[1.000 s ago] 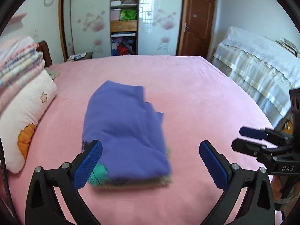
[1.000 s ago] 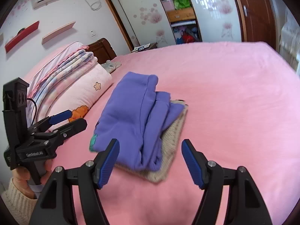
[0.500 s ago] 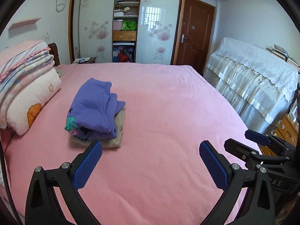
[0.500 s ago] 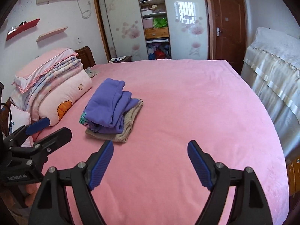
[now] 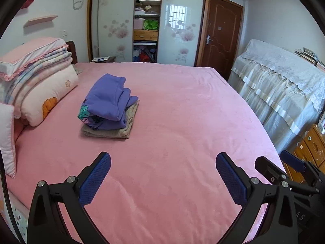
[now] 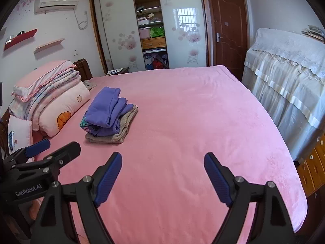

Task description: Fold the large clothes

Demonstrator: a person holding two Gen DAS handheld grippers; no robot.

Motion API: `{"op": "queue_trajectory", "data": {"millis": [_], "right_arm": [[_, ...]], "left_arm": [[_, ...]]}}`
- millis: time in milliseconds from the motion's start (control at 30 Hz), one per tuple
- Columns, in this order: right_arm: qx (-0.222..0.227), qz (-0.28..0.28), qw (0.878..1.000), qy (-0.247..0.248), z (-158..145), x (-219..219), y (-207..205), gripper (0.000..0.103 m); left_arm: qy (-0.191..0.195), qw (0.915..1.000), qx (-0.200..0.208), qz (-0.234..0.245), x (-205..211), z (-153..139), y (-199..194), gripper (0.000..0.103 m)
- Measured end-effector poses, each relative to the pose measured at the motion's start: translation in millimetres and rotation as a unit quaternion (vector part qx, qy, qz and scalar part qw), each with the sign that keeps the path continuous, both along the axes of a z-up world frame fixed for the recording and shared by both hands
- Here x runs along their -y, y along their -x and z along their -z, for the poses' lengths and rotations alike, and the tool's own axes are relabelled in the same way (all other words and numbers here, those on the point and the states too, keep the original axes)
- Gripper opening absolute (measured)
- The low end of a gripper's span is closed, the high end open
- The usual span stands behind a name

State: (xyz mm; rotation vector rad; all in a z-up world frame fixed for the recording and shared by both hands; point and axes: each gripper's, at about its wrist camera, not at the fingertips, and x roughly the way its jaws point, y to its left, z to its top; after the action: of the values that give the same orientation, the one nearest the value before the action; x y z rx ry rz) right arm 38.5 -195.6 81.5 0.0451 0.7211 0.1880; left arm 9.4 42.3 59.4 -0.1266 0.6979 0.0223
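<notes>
Pink bed cover (image 5: pixel 182 111) bears the folded stack beside the pillows (image 5: pixel 40 93): purple garment (image 5: pixel 107 99) atop a beige one (image 5: pixel 121 130). It looks lopsided and could slump if nudged. Left claw (image 5: pixel 162 181) gapes empty; right claw (image 6: pixel 162 177), just widened, likewise.

The left gripper (image 5: pixel 163 180) hangs over the near part of the pink bed (image 5: pixel 182 122), jaws wide apart with nothing between them. The right gripper (image 5: pixel 284 167) shows at the near right edge, its jaws parted and empty. A folded purple garment (image 5: pixel 107 99) lies on a folded beige garment (image 5: pixel 119 129) at the bed's left middle, well apart from both grippers. Stacked bedding (image 5: pixel 34 71) sits at the far left. An open wardrobe (image 5: pixel 146 22) and a brown door (image 5: pixel 221 36) stand beyond the bed; a lace-covered cabinet (image 5: pixel 284 77) stands right.
</notes>
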Motion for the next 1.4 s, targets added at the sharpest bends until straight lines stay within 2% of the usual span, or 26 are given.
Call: {"op": "queue_trajectory", "data": {"millis": [333,600,933,1400], "right_arm": [[0.014,0.030,0.999,0.026,7.9,7.6,33.5,0.085],[0.021,0.037,0.997,0.060,11.6,6.4,42.8,0.085],[0.023,0.034,0.997,0.068,12.7,6.9,47.9,0.085],[0.018,0.053,0.996,0.066,16.8,22.5,48.3,0.085]], "left_arm": [[-0.016,0.9998,-0.009,-0.009,11.7,16.3,25.6,0.103],[-0.024,0.9994,-0.018,-0.015,16.6,24.2,33.4,0.103],[-0.028,0.9989,-0.025,-0.027,18.0,28.4,38.9,0.103],[-0.036,0.9990,-0.021,-0.016,22.6,28.6,40.9,0.103]]}}
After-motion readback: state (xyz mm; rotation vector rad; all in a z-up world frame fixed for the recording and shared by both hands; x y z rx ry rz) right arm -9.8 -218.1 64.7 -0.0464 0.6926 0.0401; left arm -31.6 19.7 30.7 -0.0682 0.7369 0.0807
